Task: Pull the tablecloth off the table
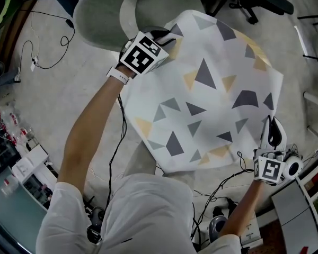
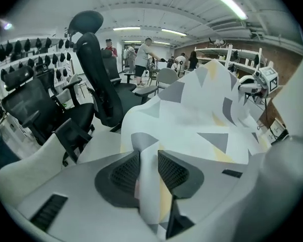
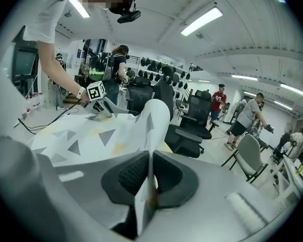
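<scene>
Head view: a white tablecloth [image 1: 212, 94] printed with grey and yellow triangles lies spread in front of the person, stretched between two hand-held grippers; what supports it is hidden beneath the fabric. The left gripper [image 1: 168, 36] sits at the far left corner, just beside a pale chair [image 1: 103, 20]; the right gripper [image 1: 273, 121] sits at the near right edge. Left gripper view: both pads are clenched on an upright fold of the tablecloth [image 2: 202, 115], with black office chairs [image 2: 96, 84] behind. Right gripper view: the jaws are pressed together on a thin raised edge of the tablecloth [image 3: 91, 135]
</scene>
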Action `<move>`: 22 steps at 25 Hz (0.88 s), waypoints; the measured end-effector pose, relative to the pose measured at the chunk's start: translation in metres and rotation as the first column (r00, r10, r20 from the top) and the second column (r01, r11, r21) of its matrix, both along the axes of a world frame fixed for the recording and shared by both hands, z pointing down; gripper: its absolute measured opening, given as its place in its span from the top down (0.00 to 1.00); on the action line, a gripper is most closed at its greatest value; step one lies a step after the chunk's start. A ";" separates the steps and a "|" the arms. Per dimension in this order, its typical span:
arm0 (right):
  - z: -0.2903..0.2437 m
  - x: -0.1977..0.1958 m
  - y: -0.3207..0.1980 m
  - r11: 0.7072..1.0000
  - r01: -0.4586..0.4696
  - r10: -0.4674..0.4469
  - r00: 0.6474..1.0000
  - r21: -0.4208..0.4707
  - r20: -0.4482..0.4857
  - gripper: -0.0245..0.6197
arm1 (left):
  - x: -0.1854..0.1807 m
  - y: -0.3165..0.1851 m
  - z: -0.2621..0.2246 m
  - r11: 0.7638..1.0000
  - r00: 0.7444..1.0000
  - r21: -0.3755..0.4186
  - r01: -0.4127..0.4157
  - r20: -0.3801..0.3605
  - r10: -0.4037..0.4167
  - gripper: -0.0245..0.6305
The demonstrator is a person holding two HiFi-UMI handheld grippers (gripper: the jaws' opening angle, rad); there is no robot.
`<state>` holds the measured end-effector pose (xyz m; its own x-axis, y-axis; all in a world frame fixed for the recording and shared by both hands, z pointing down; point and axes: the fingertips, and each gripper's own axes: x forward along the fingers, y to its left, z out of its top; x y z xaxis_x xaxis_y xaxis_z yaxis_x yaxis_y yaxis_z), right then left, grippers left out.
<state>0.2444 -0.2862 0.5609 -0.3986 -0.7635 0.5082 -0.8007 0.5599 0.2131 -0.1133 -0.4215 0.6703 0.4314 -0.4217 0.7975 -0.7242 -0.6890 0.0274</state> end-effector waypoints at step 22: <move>-0.012 -0.005 0.004 0.977 -0.207 0.207 0.978 -0.057 -0.010 0.91 | 0.006 0.058 -0.093 0.988 0.995 0.120 0.097 -0.026 -0.095 0.90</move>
<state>0.2393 -0.2817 0.5492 -0.2332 -0.7985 0.5550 -0.8996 0.3939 0.1886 -0.1077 -0.3632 0.5774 0.3997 -0.5549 0.7296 -0.7873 -0.6154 -0.0367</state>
